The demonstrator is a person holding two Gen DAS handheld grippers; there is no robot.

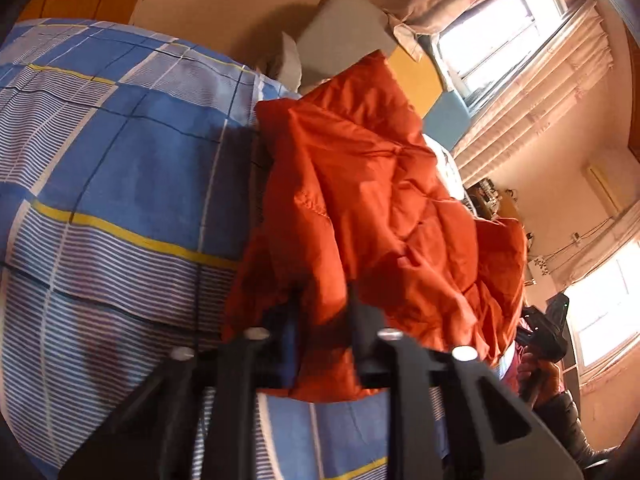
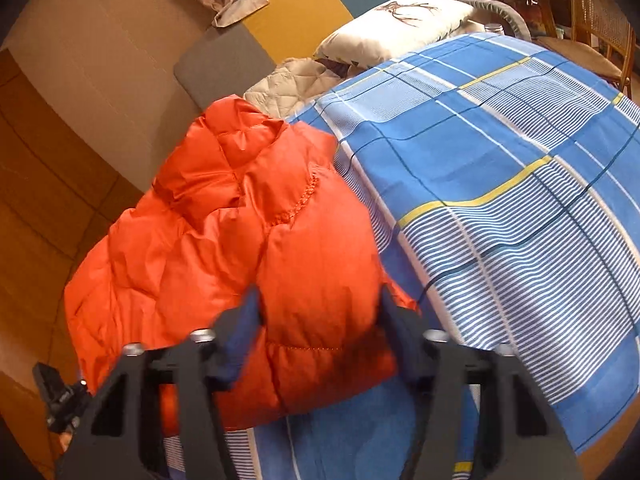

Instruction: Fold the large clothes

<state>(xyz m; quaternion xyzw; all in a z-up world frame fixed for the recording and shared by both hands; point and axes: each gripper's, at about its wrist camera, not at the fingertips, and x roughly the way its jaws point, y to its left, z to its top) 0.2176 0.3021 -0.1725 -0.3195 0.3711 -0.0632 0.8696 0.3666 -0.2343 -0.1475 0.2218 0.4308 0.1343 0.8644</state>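
An orange puffer jacket (image 1: 360, 184) lies bunched on the blue checked bedsheet (image 1: 120, 152). My left gripper (image 1: 322, 300) is shut on a thin fold of the jacket's lower edge, its fingers close together. In the right wrist view the jacket (image 2: 224, 232) spreads over the bed's edge with its collar toward the headboard. My right gripper (image 2: 320, 304) is shut on a thick padded section, which fills the gap between both fingers. Each gripper also shows in the other's view: the right gripper (image 1: 548, 328) in a hand, the left gripper (image 2: 60, 396) at the lower left.
The bedsheet (image 2: 500, 168) covers most of the bed. A white pillow (image 2: 400, 20) and a beige quilt (image 2: 288, 84) lie near the padded headboard (image 2: 216, 64). A wicker chair (image 2: 600, 20) stands beyond the bed. Wooden floor (image 2: 48, 184) runs alongside. Curtained windows (image 1: 500, 32) line the wall.
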